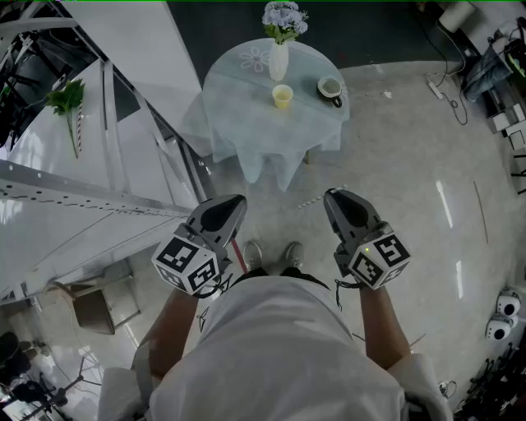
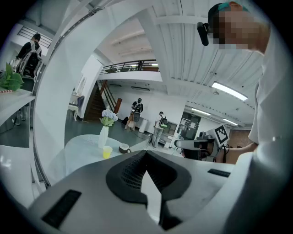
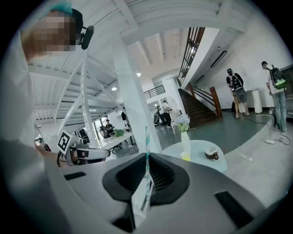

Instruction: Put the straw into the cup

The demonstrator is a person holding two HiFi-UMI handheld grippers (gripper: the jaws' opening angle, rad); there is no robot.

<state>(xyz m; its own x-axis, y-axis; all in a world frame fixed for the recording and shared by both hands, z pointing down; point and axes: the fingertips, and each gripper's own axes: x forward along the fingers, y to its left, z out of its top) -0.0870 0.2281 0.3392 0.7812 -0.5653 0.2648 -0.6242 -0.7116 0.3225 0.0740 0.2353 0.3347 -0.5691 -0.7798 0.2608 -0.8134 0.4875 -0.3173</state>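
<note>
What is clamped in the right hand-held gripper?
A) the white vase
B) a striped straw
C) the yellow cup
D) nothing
B: the right gripper view shows the right hand-held gripper with its jaws shut on a thin striped straw that stands up between them.

Your straw (image 3: 146,137) is striped teal and white. The cup (image 1: 282,96) is yellow, the vase (image 1: 279,62) white, its flowers (image 1: 284,18) pale blue-violet. The cloth (image 1: 246,119) is pale blue with a white flower print.
</note>
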